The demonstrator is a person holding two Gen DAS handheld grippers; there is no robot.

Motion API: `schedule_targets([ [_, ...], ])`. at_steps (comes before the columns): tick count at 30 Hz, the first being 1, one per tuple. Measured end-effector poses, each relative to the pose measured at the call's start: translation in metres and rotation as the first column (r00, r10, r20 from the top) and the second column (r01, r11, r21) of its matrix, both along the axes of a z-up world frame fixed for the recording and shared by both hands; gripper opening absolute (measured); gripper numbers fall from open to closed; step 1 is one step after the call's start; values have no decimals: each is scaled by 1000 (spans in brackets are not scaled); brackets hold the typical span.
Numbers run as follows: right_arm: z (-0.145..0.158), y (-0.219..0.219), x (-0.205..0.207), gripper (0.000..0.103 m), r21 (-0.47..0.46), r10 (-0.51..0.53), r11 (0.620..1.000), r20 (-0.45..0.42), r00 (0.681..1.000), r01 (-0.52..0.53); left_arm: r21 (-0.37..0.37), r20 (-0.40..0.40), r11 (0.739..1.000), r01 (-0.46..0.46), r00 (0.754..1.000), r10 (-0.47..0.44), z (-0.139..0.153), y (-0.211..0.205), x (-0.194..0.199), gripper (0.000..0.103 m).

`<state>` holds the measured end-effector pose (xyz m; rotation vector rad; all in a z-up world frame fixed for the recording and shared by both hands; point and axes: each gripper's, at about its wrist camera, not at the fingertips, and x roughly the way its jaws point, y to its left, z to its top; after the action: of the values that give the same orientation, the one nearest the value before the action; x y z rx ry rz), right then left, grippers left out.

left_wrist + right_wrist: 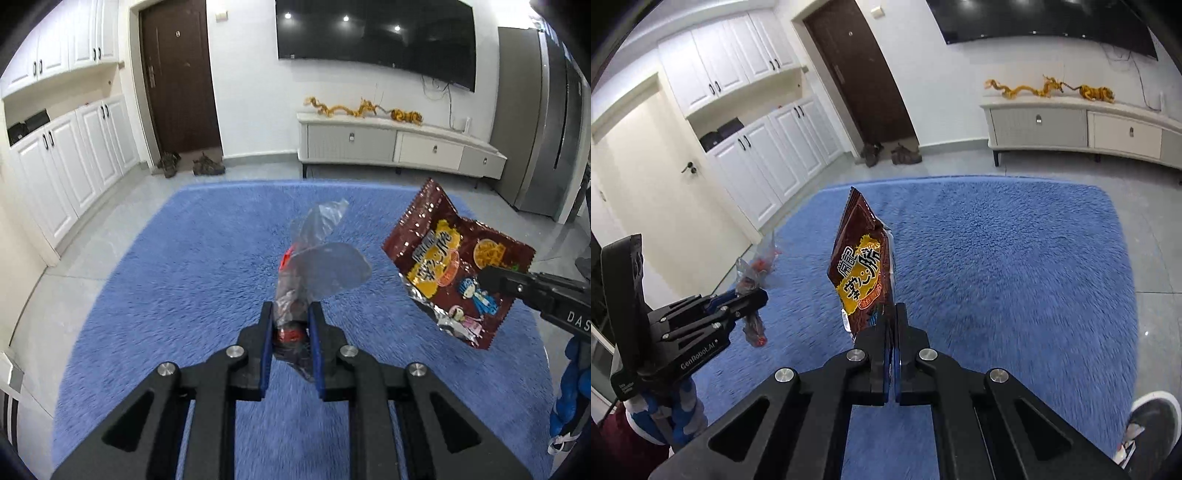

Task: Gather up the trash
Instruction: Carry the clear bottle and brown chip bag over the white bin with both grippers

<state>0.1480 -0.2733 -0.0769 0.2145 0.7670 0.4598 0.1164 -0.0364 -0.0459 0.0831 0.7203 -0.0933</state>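
snack bag (860, 269) upright in right tool (892, 314), clear wrapper (314, 266) upright in left tool (291, 314)

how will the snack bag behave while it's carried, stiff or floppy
Probably fairly stiff for a wrapper: the snack bag stands out sideways from the right gripper without drooping. Likely very light and empty, since its torn foil end looks flat and crinkled. Its glossy film may be slippery, and only one edge sits between the fingers, so it could slide out.
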Motion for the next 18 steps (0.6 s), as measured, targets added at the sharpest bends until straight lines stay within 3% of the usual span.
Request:
schedule_targets([
  [18,71,-28,-153,1,-22,-61,998,171,983,65,64,242,998,19,970,-34,79,-22,-130,17],
])
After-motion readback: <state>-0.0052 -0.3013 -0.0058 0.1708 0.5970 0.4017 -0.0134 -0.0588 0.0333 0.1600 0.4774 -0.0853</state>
